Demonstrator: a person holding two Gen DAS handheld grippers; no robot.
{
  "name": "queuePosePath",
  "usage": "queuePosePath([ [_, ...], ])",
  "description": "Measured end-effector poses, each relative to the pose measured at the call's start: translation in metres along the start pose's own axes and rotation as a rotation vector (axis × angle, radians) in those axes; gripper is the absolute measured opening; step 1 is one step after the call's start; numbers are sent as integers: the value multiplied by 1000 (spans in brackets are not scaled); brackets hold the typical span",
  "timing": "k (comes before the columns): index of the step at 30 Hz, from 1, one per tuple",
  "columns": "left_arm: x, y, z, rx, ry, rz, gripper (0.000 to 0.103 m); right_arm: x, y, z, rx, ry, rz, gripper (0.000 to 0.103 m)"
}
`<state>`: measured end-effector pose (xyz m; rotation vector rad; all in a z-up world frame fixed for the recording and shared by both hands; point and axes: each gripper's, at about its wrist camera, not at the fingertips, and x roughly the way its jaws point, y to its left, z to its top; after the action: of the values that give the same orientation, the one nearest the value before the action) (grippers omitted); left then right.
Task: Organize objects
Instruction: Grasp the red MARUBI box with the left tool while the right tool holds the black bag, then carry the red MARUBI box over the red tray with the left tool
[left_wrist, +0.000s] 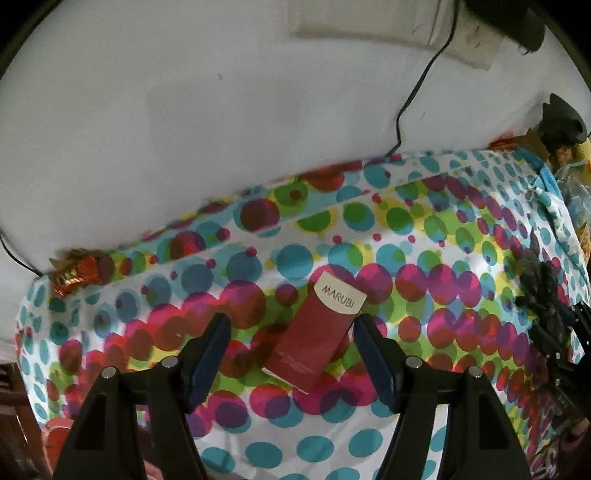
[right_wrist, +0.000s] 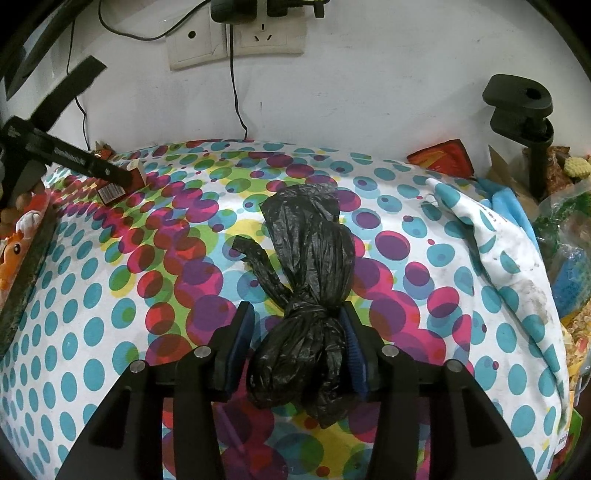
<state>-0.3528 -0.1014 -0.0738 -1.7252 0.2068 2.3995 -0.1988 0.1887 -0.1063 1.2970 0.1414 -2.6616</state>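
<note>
A red box (left_wrist: 317, 332) marked MARUBI lies flat on the dotted cloth (left_wrist: 424, 236). My left gripper (left_wrist: 291, 325) points down over it, open, with the box between the fingers and nearer the right one; neither pad presses on it. A knotted black plastic bag (right_wrist: 310, 266) lies on the same cloth (right_wrist: 110, 295). My right gripper (right_wrist: 297, 314) is open around the bag's knot: the right pad touches it, the left pad stands apart. In the right wrist view the left gripper (right_wrist: 74, 158) and the box (right_wrist: 118, 184) show at the far left. The bag (left_wrist: 543, 295) appears at the left wrist view's right edge.
A white wall with sockets (right_wrist: 236, 40) and hanging cables (right_wrist: 236, 92) runs behind the cloth. A black clamp stand (right_wrist: 524, 110), a red packet (right_wrist: 443, 155) and cluttered bags (right_wrist: 565, 251) crowd the right side. An orange plush toy (right_wrist: 14, 251) sits at the left edge.
</note>
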Motion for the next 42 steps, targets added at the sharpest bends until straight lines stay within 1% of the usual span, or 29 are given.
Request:
queuePosePath([
  [4,8,-8,-7,8,5,18,71,0,2,0,-2,1,4,47],
  [6,6,-15,-10,20,-24,52,71,0,2,0,-1,1,7,47],
  [8,3,-20,-11,27,-43,63,71,0,2,0,-1,1,6,47],
  [11,7,-26,-11,24,-26,62,70,0,1,0,-1,1,6,47],
  [13,6,-27,-11,12,-37,43,56,0,1,1,-1,1,5,47],
  [14,5,-27,-12,-3,-38,7,42,0,1,0,0,1,6,47],
  [15,6,-29,-12,-18,-36,-17,30,0,1,1,0,1,7,47],
  [16,5,-30,-13,-30,-39,-20,30,0,2,0,0,1,9,49],
  [18,5,-35,-15,-32,-50,13,30,0,2,1,-1,2,12,49],
  [22,2,-44,-20,-46,-77,55,30,-1,2,1,0,2,9,49],
  [25,2,-47,-25,-80,-76,70,30,-1,2,1,-1,3,8,49],
  [28,-1,-50,-32,-92,-78,88,30,-1,2,1,-1,3,8,49],
  [32,-7,-54,-49,-102,-77,95,30,-1,2,1,0,3,8,49],
  [34,-12,-59,-59,-88,-86,113,30,-1,2,1,0,3,8,49],
  [36,-17,-63,-66,-83,-89,109,30,-1,3,1,0,3,7,49],
  [42,-38,-71,-97,-97,-113,127,30,-1,4,1,1,3,7,50],
])
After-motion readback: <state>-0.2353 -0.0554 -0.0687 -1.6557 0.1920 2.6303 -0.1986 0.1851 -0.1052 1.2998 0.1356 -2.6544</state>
